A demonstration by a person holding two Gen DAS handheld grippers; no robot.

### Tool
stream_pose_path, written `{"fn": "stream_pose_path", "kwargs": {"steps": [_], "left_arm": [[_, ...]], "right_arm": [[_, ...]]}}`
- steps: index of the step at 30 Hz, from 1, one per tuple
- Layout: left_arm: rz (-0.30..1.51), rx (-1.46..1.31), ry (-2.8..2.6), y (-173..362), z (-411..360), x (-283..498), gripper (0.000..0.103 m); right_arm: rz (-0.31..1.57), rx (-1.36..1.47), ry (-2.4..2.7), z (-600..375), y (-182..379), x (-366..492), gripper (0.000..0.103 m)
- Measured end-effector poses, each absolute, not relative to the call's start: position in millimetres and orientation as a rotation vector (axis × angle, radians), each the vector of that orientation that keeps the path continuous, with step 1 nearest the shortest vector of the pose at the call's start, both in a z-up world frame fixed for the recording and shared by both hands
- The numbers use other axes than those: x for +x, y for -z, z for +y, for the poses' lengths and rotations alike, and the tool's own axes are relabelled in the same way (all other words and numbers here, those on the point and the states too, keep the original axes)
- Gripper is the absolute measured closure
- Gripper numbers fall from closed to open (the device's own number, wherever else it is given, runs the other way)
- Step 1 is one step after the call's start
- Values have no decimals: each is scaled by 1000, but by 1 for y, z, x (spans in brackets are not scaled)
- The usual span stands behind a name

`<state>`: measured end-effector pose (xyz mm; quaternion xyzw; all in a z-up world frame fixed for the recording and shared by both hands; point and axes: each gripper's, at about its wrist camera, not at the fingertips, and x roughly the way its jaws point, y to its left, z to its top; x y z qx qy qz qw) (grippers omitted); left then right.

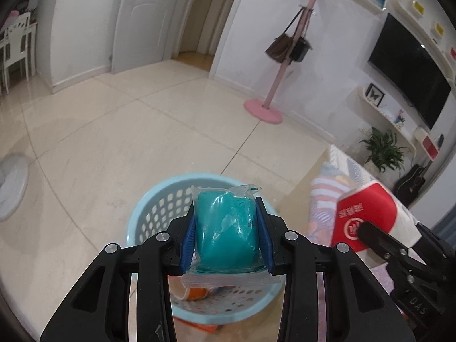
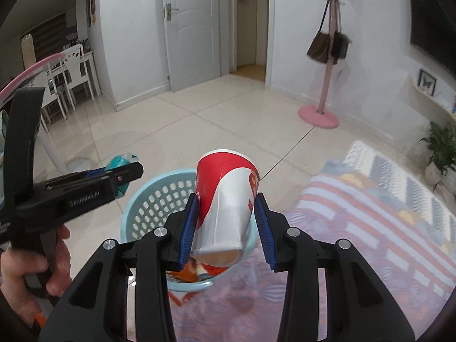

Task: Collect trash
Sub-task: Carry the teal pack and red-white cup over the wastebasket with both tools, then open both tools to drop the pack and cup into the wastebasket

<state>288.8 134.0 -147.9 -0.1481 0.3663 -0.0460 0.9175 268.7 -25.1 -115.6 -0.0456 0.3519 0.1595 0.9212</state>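
My left gripper [image 1: 227, 235] is shut on a teal packet in clear plastic wrap [image 1: 225, 228] and holds it above a light blue perforated basket [image 1: 159, 211] on the floor. My right gripper [image 2: 226, 228] is shut on a red and white paper cup [image 2: 225, 199], held above the same basket [image 2: 148, 202]. The cup [image 1: 367, 216] and right gripper also show at the right of the left wrist view. The left gripper [image 2: 125, 175] with the packet shows at the left of the right wrist view. Orange and white trash [image 1: 196, 292] lies inside the basket.
A table with a striped patterned cloth [image 2: 356, 242] is to the right of the basket. A pink coat stand [image 1: 263, 111] with bags stands on the tiled floor by the wall. A potted plant [image 1: 382, 149], a guitar [image 1: 410, 182] and a wall TV [image 1: 410, 68] are far right.
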Motion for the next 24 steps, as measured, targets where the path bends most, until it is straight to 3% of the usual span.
{"fn": "stream_pose_path", "kwargs": {"steps": [10,12,14,24], "left_arm": [[841,-395,76,174,158,306,66],[849,-395,73,176,159,308,65],[854,-401,65,179,163,309,53],[771,-371,129,146,142,284,35]], "right_arm": [[882,4,-354,-8,151,320,64],[895,8,-344,-8,155,324,51],[901,43,-352,-14,156,325,43],[919,117,-360,-59,143,286,41]]}}
